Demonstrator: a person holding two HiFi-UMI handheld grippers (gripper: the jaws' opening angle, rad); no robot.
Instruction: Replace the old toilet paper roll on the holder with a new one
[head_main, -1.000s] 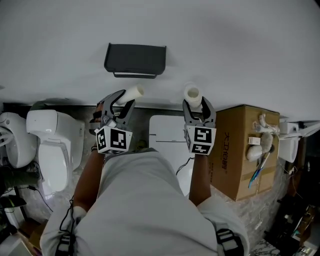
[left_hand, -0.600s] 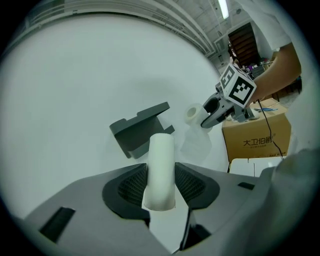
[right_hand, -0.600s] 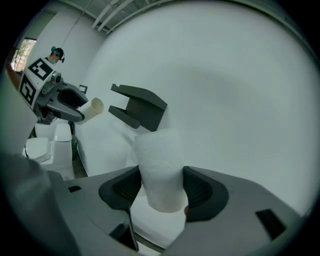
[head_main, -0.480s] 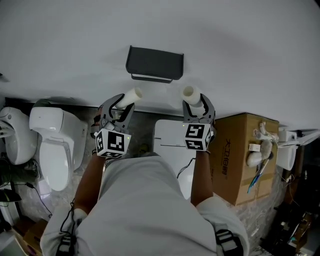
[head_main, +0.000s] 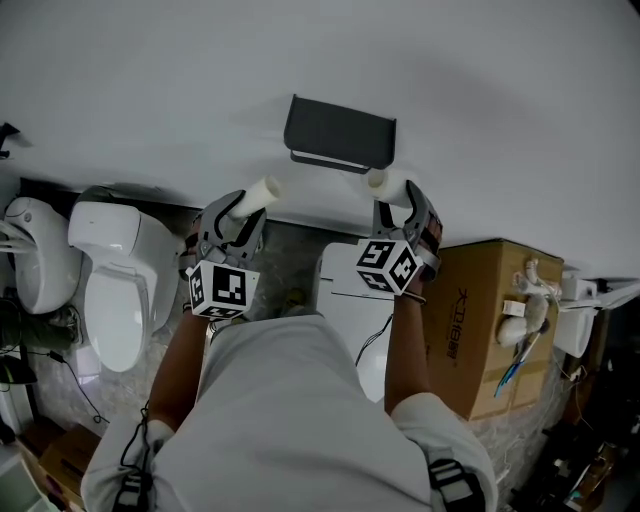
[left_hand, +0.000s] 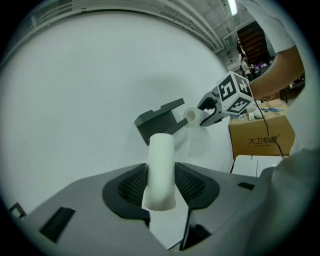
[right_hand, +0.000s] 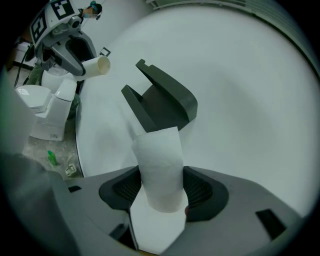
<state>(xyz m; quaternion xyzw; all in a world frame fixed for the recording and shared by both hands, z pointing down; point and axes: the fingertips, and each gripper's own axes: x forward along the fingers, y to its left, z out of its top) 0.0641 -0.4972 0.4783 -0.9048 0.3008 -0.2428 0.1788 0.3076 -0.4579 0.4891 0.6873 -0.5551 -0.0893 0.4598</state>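
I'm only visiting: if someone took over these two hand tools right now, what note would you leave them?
Left gripper: fingers shut on a smooth white tube, probably the bare old core.
Right gripper: fingers shut on a slim paper roll, probably the new one.
Holder: dark, on the wall in front of both grippers; it looks empty.
Done: the old roll seems to be off.
Left: fit the paper roll onto the holder and put the white tube aside.
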